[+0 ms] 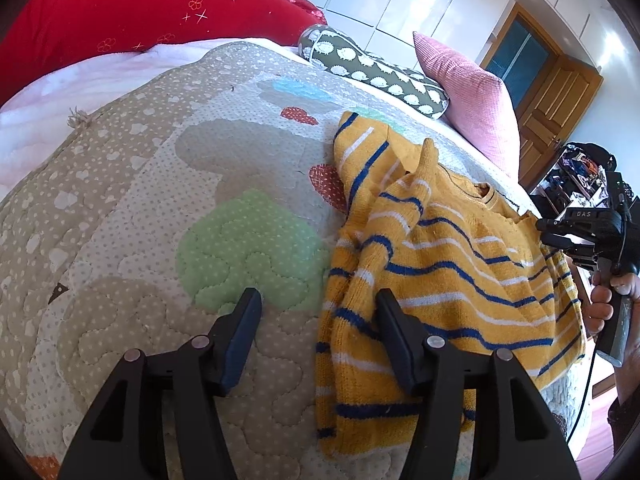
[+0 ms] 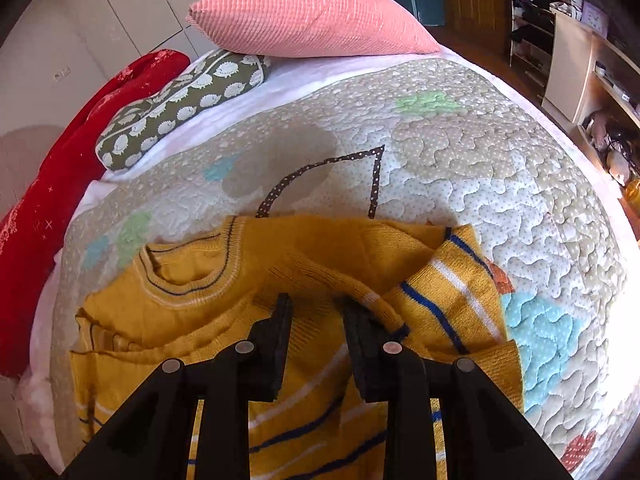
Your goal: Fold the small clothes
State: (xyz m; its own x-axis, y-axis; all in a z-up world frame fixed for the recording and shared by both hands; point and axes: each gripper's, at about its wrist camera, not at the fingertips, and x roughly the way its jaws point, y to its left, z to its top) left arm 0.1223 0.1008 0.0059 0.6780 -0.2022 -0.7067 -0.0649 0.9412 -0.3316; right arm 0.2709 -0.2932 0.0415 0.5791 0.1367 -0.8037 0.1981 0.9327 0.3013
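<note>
One marking is legible. In the left wrist view, the right gripper (image 1: 554,232) carries the white letters "DAS" on a dark plate on its body, near the right edge of the frame.

No other text, number, brand or sign can be read in either view. The shelf (image 1: 576,176) behind that gripper holds items with coloured print, too small and blurred to read. In the right wrist view, the shelves (image 2: 560,12) at upper right hold similar items, also not readable.
</note>
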